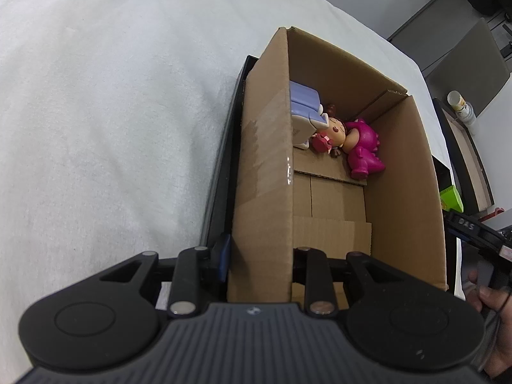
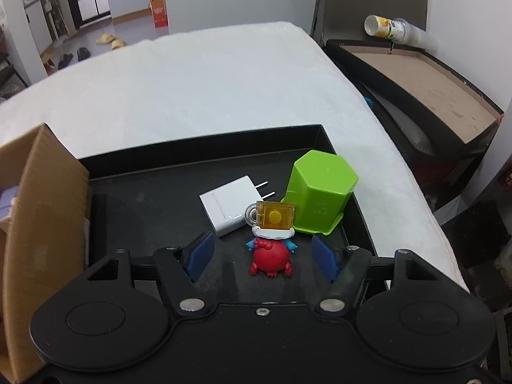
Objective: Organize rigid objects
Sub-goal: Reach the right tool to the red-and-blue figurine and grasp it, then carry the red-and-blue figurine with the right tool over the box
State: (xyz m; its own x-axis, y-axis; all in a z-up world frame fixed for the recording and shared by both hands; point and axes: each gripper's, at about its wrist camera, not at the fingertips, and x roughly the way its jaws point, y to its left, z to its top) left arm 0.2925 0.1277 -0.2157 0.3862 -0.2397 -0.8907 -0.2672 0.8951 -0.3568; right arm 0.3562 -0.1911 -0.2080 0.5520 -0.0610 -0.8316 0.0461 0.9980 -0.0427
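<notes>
My left gripper (image 1: 260, 256) is shut on the near side wall of an open cardboard box (image 1: 265, 147), one blue pad outside and the other finger inside. At the box's far end lie a pink dinosaur doll (image 1: 361, 147) and a lavender-and-white object (image 1: 304, 102). In the right wrist view a black tray (image 2: 204, 140) holds a white plug charger (image 2: 230, 208), a green hexagonal container (image 2: 320, 192) and a red figurine (image 2: 272, 256) with a yellow block head. My right gripper (image 2: 262, 257) is open, its blue pads either side of the figurine and clear of it.
The cardboard box (image 2: 38, 192) stands at the tray's left end. A white cloth (image 2: 224, 80) covers the table. Off its right edge are a dark-framed board (image 2: 432, 80) and a paper cup (image 2: 387, 28). A hand (image 1: 492, 297) shows at the left wrist view's right edge.
</notes>
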